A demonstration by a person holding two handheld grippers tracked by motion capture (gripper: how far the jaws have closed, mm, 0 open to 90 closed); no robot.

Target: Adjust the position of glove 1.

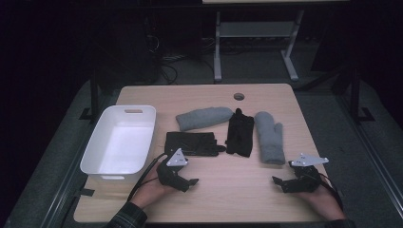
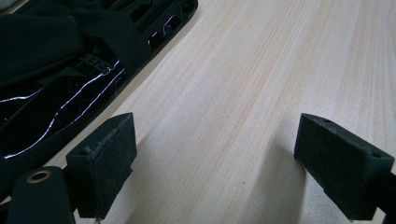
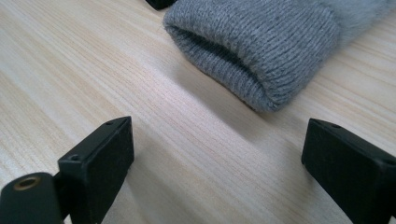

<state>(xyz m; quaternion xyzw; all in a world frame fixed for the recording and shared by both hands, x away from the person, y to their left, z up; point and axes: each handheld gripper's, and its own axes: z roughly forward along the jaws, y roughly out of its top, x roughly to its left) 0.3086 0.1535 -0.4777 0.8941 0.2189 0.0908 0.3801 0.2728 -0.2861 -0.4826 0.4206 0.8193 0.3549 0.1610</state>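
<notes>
Grey knitted mittens: two, centre of the high view; one lying crosswise (image 1: pixel 204 117), one lengthwise (image 1: pixel 269 137) at centre right, cuff toward the bottom.
Black gloves: two, one flat (image 1: pixel 192 143) at centre, one lengthwise (image 1: pixel 240 133) between the mittens.
White plastic tub: one (image 1: pixel 92 154), centre left.
Light wooden table: one (image 1: pixel 237 190).
Left tool (image 1: pixel 189 183): released, nothing between, just below the flat glove.
Right tool (image 1: pixel 280 183): released, nothing between, lower right, near the lengthwise mitten's cuff.

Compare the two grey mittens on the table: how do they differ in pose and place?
The left grey mitten lies crosswise, while the right grey mitten lies lengthwise with its cuff toward the person. The left one sits beyond the flat black glove; the right one sits beside the other black glove, nearer the right gripper. Both are grey knit, lying flat and untouched.
</notes>
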